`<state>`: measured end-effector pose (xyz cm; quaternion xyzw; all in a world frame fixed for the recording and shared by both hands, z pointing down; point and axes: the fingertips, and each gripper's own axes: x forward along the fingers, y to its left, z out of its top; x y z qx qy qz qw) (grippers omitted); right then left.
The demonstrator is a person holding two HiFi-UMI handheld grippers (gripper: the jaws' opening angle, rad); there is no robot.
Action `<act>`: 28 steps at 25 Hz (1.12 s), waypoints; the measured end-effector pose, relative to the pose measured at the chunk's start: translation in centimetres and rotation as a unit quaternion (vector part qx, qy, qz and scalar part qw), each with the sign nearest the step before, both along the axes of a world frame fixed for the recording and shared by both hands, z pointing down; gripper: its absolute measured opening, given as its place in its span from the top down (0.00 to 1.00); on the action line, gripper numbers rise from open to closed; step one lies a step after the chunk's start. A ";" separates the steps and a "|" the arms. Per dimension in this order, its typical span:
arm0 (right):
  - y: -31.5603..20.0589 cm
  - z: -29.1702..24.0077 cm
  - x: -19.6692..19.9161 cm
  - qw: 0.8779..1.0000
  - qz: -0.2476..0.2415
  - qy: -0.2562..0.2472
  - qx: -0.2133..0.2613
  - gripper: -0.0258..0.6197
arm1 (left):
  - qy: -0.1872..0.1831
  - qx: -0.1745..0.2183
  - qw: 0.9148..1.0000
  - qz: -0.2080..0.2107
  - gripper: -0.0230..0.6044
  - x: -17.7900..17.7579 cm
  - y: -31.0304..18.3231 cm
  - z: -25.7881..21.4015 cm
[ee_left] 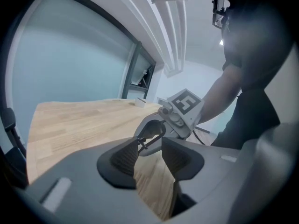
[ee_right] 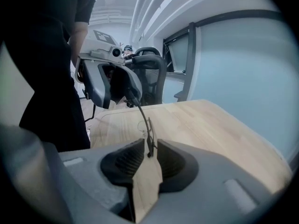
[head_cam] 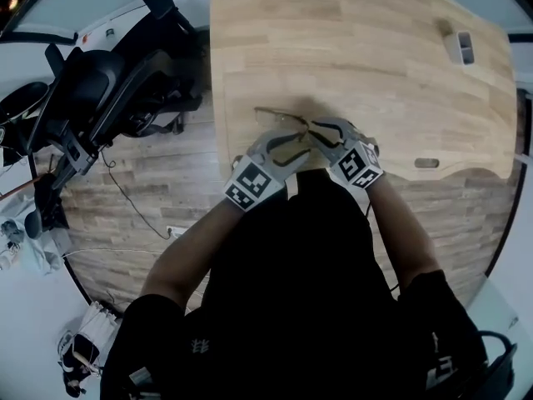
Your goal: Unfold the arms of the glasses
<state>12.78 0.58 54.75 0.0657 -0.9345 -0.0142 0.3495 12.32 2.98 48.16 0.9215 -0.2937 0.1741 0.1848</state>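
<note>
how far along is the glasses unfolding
Done: nothing I can confirm; the head view doesn't show either arm fully swung out. In hand: both grippers are at the glasses near the table's edge; a thin arm stands between the right gripper's parted jaws, ungripped, and the left gripper's jaws are apart too. Left: opening the arms.

Left claw (ee_left: 150, 143) and right claw (ee_right: 150, 147) nearly tip to tip, both nose-down, jaws apart

Matt wood table (head_cam: 375, 57) w/ thin metal-frame glasses (head_cam: 281, 119)
</note>
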 end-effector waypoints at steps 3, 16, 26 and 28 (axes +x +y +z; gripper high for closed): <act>0.1 0.1 0.8 1.000 0.013 0.004 0.002 0.84 | 0.002 0.001 1.000 0.019 0.70 1.3 -0.1 -0.2; -1.7 0.0 1.8 0.999 0.050 -0.011 0.000 0.84 | 0.009 -0.004 0.998 0.057 0.70 4.2 -1.2 -0.1; -7.2 -0.6 -1.2 0.999 0.036 -0.003 0.024 0.84 | -0.036 -0.008 0.997 -0.065 0.70 -4.6 -4.0 0.6; -8.8 -0.5 -2.0 0.998 0.043 -0.001 0.034 0.85 | -0.050 -0.014 0.994 -0.096 0.70 -6.5 -4.5 1.0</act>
